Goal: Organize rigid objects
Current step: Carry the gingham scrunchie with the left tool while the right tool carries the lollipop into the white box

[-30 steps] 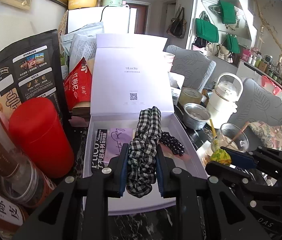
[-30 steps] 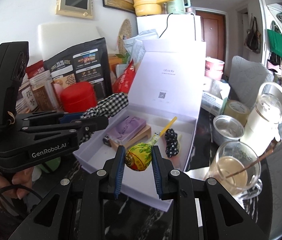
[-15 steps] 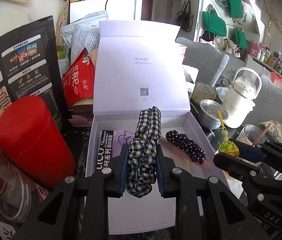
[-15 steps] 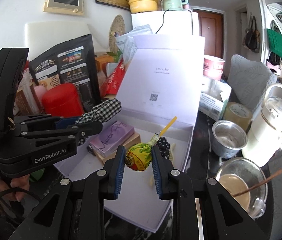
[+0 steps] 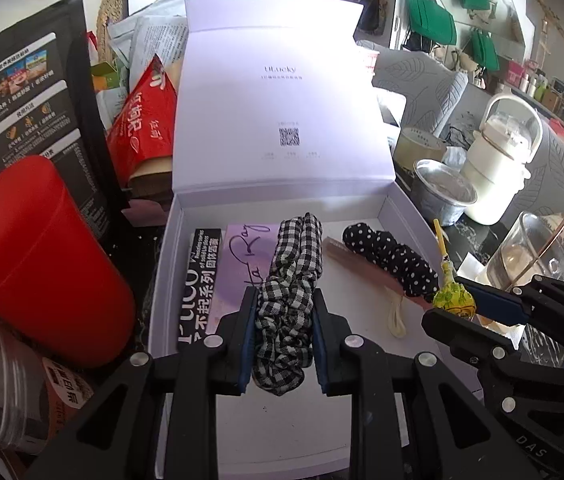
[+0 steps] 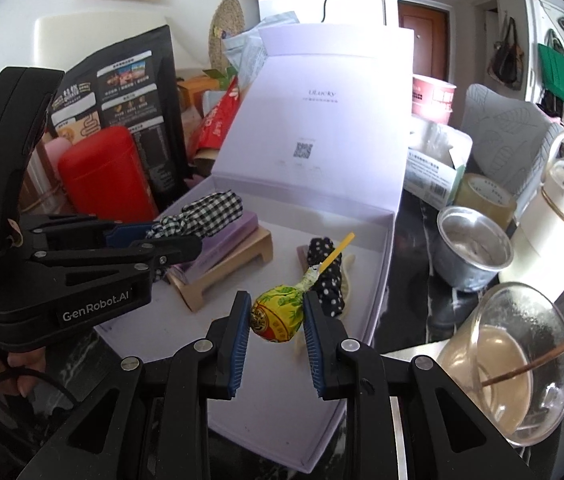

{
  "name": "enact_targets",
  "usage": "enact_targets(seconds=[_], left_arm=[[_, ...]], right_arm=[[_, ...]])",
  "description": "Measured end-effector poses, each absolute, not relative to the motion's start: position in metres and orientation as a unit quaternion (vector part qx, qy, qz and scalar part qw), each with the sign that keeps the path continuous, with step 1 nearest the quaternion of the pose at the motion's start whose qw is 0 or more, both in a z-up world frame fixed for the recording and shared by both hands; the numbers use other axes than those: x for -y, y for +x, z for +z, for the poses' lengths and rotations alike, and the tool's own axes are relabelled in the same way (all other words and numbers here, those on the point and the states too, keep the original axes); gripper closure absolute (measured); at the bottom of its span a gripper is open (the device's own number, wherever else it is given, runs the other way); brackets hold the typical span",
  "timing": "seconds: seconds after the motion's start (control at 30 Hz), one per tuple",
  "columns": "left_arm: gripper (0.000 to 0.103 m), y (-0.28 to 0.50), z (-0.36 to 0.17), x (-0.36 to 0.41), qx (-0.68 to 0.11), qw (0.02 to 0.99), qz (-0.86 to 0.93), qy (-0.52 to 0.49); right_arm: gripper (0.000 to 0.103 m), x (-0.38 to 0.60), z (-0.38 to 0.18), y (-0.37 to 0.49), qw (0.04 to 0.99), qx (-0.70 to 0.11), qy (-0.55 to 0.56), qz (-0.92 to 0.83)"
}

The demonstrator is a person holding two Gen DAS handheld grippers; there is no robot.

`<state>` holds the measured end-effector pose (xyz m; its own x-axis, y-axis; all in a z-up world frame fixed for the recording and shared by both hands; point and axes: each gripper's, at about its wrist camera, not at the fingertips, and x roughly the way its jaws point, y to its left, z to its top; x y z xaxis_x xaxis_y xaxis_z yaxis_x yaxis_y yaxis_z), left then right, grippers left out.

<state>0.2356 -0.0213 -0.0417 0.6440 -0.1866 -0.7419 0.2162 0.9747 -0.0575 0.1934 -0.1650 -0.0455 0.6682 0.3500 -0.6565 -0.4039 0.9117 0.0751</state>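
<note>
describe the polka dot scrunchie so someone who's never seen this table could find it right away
Find the open white box with its lid standing up, in the middle of the cluttered table. Inside, toward its right side, the polka dot scrunchie lies on a flat brown strip. It is black with small white dots, unlike the checked scrunchie clamped in the left gripper.

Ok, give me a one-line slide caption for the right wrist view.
Right tongs clamp a lollipop over the open white box, left tongs alongside gripping a checked scrunchie.
</note>
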Motion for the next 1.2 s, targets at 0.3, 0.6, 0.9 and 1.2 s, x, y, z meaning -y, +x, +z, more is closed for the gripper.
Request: enact_targets(seconds=[0.3, 0.6, 0.9, 1.2], left_arm=[[0.079, 0.237, -0.050, 0.029, -0.415, 0.902, -0.113, 0.035], [0.079, 0.237, -0.051, 0.032, -0.417, 0.901, -0.112, 0.049], [0.079, 0.237, -0.052, 0.034, -0.419, 0.899, -0.115, 0.059], [0.079, 0.240, -0.050, 0.034, -0.427, 0.894, -0.126, 0.046]], right_arm=[[0.077, 0.163, -0.061, 0.197, 0.906, -0.366, -0.046, 0.207], [0.077, 0.160, -0.064, 0.200, 0.904, -0.370, -0.055, 0.208], [0.077, 0.155, -0.065, 0.206, 0.900, -0.376, -0.068, 0.209], [0.077, 0.154, -0.062, 0.210, 0.902, -0.375, -0.069, 0.203]])
